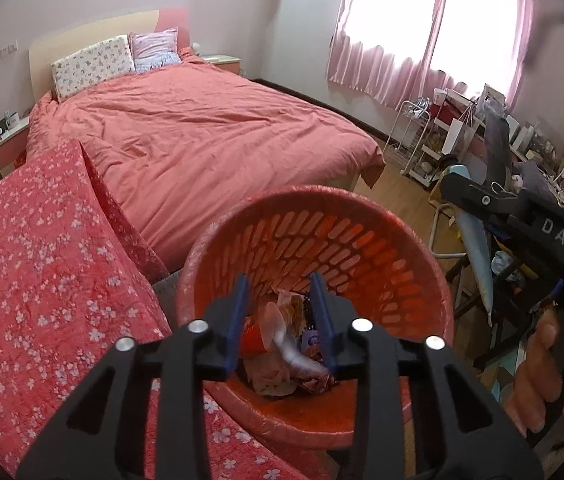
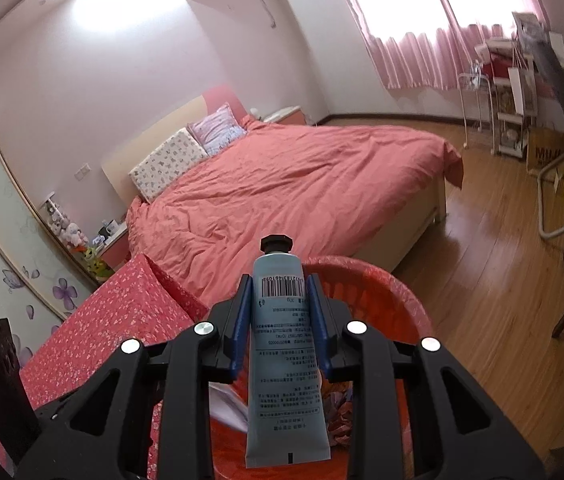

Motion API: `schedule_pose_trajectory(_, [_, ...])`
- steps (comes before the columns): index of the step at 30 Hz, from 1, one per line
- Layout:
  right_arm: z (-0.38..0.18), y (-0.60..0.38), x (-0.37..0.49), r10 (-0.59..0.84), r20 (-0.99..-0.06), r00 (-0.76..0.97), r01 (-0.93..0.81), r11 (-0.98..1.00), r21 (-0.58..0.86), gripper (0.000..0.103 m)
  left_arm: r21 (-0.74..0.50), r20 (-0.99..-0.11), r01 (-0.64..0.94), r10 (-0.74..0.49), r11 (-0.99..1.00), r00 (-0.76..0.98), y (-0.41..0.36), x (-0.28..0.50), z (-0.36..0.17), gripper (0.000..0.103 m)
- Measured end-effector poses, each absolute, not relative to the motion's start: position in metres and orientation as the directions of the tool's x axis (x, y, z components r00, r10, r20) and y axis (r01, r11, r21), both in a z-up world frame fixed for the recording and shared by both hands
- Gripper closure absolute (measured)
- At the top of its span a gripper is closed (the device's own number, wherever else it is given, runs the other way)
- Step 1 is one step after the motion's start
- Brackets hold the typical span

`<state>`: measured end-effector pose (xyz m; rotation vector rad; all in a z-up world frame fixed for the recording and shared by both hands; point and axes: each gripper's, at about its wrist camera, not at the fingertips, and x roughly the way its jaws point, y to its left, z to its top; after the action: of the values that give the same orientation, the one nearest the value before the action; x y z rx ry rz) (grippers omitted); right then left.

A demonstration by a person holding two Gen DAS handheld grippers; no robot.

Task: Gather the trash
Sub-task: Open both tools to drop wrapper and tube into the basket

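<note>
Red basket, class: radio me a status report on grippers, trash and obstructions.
Left gripper open, empty, over red basket. Right gripper shut on blue tube above basket. Trash already inside. Nothing blocking.

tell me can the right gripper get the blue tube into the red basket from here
Probably yes. The right gripper holds the blue tube above the red basket, whose open top looks unobstructed.

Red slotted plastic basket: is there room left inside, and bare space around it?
The red slotted plastic basket holds crumpled wrappers only at its bottom; above them it is open. The wooden floor between the salmon-covered bed and the cluttered shelves is bare. The right edge, by the chairs, is crowded.
</note>
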<state>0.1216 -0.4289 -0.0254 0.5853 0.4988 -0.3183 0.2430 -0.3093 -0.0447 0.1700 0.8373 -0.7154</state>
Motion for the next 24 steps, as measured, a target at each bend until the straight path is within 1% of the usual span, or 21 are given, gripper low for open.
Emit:
schedule_pose_trajectory(3, [-0.030,-0.430,0.121,-0.128,-0.544,0.829,0.419,0.787,0.453,0.073,-0.128,-0.735,0.631,-0.501,0.765,0.458,-0.306,0.244,-0.050,0.062])
schedule_pose_trajectory(4, [-0.030,-0.430,0.120,-0.126,-0.546,0.828,0.418,0.788,0.453,0.068,-0.124,-0.735,0.626,-0.496,0.770,0.464,-0.305,0.245,-0.050,0.060])
schedule_pose_trajectory(5, [-0.029,-0.429,0.117,-0.130,-0.545,0.829,0.420,0.788,0.451,0.057,-0.121,-0.734,0.620,-0.490,0.775,0.470,-0.301,0.246,-0.050,0.059])
schedule_pose_trajectory(6, [-0.027,-0.428,0.116,-0.134,-0.542,0.830,0.420,0.789,0.448,0.053,-0.120,-0.734,0.615,-0.486,0.780,0.474,-0.299,0.247,-0.050,0.058])
schedule_pose_trajectory(7, [-0.024,-0.427,0.114,-0.139,-0.539,0.831,0.419,0.793,0.441,0.052,-0.118,-0.734,0.607,-0.481,0.786,0.480,-0.295,0.248,-0.049,0.057])
schedule_pose_trajectory(9, [-0.020,-0.424,0.112,-0.146,-0.537,0.831,0.421,0.797,0.434,0.052,-0.112,-0.731,0.592,-0.470,0.798,0.495,-0.286,0.251,-0.047,0.055])
schedule_pose_trajectory(13, [-0.008,-0.417,0.101,-0.173,-0.521,0.836,0.423,0.808,0.410,0.052,-0.108,-0.723,0.562,-0.453,0.820,0.522,-0.267,0.250,-0.036,0.054])
schedule_pose_trajectory(16, [0.001,-0.409,0.089,-0.186,-0.504,0.843,0.420,0.813,0.403,0.045,-0.108,-0.708,0.544,-0.449,0.832,0.545,-0.249,0.243,-0.023,0.053])
schedule_pose_trajectory(18, [0.009,-0.400,0.078,-0.192,-0.488,0.852,0.412,0.821,0.396,0.044,-0.104,-0.690,0.535,-0.448,0.838,0.568,-0.234,0.235,-0.011,0.051])
schedule_pose_trajectory(24, [0.024,-0.366,0.048,-0.220,-0.450,0.866,0.401,0.843,0.359,0.022,-0.082,-0.631,0.494,-0.428,0.866,0.647,-0.181,0.199,0.020,0.039])
